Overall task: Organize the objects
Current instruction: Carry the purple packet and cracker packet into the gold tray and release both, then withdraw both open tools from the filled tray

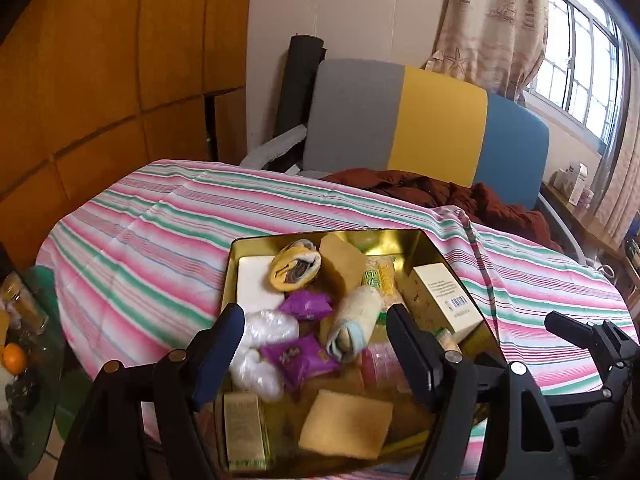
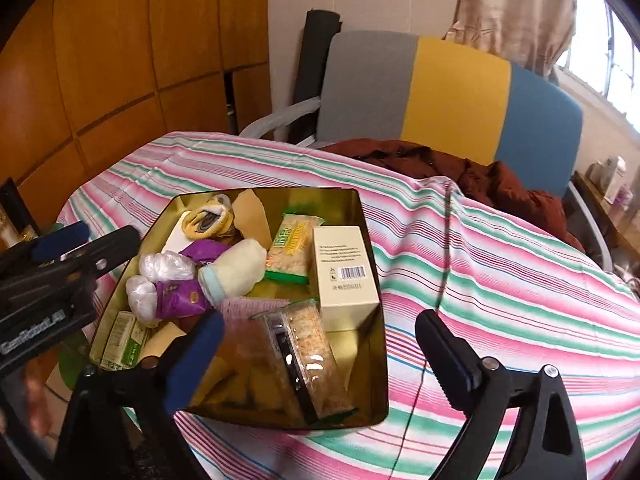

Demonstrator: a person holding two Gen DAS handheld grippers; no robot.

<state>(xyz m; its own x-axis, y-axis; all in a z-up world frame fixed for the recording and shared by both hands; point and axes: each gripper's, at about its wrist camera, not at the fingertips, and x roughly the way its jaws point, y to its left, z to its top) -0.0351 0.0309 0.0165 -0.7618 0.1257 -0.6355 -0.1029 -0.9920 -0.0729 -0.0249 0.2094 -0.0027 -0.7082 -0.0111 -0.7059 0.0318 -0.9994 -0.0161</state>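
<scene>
- The gold tin (image 2: 372, 216) sat on the striped tablecloth (image 2: 500, 272), crowded with small goods: a cream carton (image 2: 346, 272), a rolled cream towel (image 2: 236, 270), purple snack packets (image 2: 180, 296), a green-edged cracker pack (image 2: 290, 250) and a yellow rolled sock (image 2: 208, 220)
- Your left gripper (image 1: 316, 344) hung directly over the tin, fingers wide and empty, the rolled towel (image 1: 354, 322) between them
- The towel's long axis ran roughly along your line of reach, so I judge the left hand the nearer one for it
- Your right gripper (image 2: 316, 344) stood wide and empty too, over the tin's near right corner, above a clear-wrapped cracker pack (image 2: 308, 352)
- The bare tablecloth right of the tin looked free for sorted items
</scene>
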